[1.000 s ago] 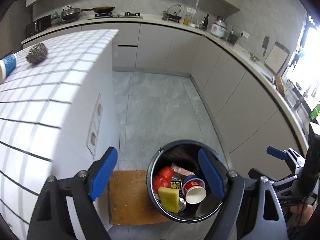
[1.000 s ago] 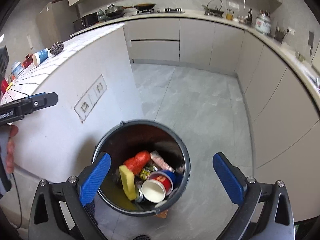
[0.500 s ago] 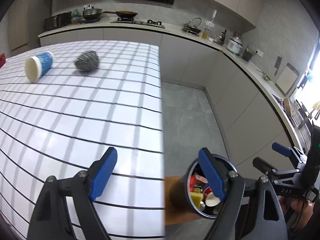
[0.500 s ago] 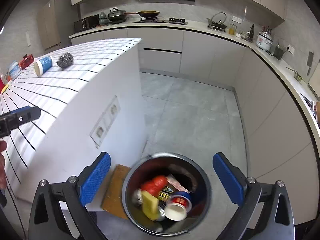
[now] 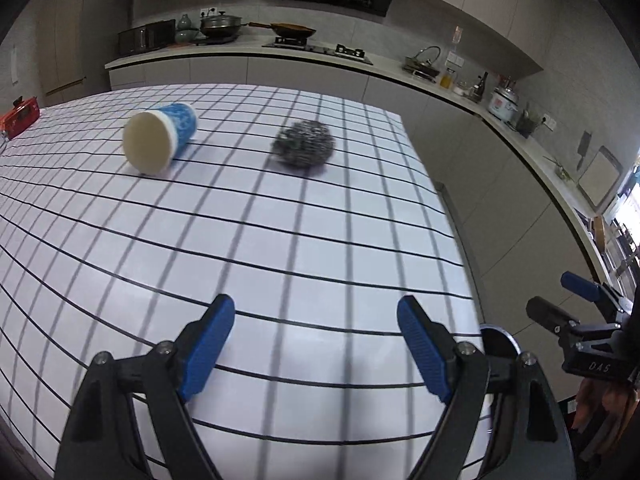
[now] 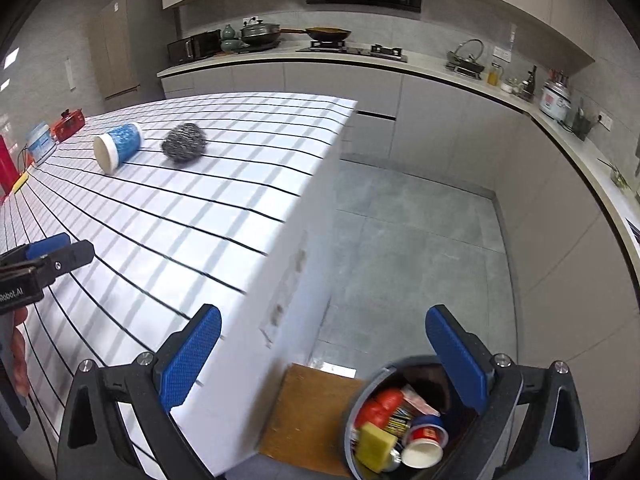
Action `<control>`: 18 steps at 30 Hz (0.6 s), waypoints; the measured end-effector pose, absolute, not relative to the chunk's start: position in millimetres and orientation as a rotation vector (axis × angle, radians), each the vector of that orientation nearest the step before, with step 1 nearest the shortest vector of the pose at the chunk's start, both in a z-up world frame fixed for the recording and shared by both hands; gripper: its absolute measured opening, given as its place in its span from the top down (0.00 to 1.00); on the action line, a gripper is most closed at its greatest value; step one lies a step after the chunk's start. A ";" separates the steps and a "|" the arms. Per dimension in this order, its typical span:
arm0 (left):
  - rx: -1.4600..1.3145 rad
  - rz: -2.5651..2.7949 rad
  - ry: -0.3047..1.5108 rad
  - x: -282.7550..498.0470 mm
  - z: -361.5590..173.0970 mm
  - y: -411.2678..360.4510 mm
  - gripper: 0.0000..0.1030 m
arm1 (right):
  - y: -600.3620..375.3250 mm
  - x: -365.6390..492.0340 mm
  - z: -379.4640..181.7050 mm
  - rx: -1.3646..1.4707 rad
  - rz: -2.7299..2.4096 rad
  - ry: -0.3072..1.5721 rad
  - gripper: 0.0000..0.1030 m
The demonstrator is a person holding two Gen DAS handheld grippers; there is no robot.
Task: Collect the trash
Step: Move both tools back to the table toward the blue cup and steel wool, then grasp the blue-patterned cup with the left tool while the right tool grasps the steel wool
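Note:
A blue paper cup point(image 5: 160, 142) point(image 6: 117, 146) lies on its side on the white tiled island counter point(image 5: 280, 248) point(image 6: 160, 216). Right of it sits a steel wool scrubber point(image 5: 304, 148) point(image 6: 184, 142). My left gripper point(image 5: 316, 348) hangs open and empty over the counter's near part, well short of both items. My right gripper point(image 6: 324, 356) is open and empty, straddling the counter's corner above the floor. The dark round trash bin point(image 6: 404, 420) stands on the floor below, holding a yellow sponge, cups and wrappers. Only the bin's rim point(image 5: 500, 336) shows in the left wrist view.
A wooden board point(image 6: 308, 412) lies on the floor beside the bin. A red box point(image 6: 70, 124), a tub and other red items sit at the counter's far left. Kitchen cabinets point(image 6: 560, 240) with pots, kettle and rice cooker run along the back and right.
Both grippers swung from over the trash bin toward the island counter. The cup and steel wool now sit larger and nearer centre; the bin has slid to the lower right. Jaws unchanged.

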State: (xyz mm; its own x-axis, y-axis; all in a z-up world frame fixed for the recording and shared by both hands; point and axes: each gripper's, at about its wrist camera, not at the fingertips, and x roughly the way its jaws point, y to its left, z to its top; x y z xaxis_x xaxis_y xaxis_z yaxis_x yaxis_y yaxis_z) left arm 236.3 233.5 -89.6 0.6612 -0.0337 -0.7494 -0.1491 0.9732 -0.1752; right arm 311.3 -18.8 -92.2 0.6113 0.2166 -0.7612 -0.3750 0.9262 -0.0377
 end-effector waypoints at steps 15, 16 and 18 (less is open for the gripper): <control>-0.234 0.100 0.833 271.7 -86.9 366.7 0.18 | 125.0 348.7 -85.8 -0.165 0.378 0.847 0.00; -0.235 0.100 0.832 276.8 -86.3 372.7 0.18 | 131.8 352.6 -85.1 -0.159 0.373 0.847 0.00; -0.238 0.098 0.830 288.3 -86.6 387.1 0.18 | 146.3 362.4 -85.1 -0.144 0.362 0.851 0.00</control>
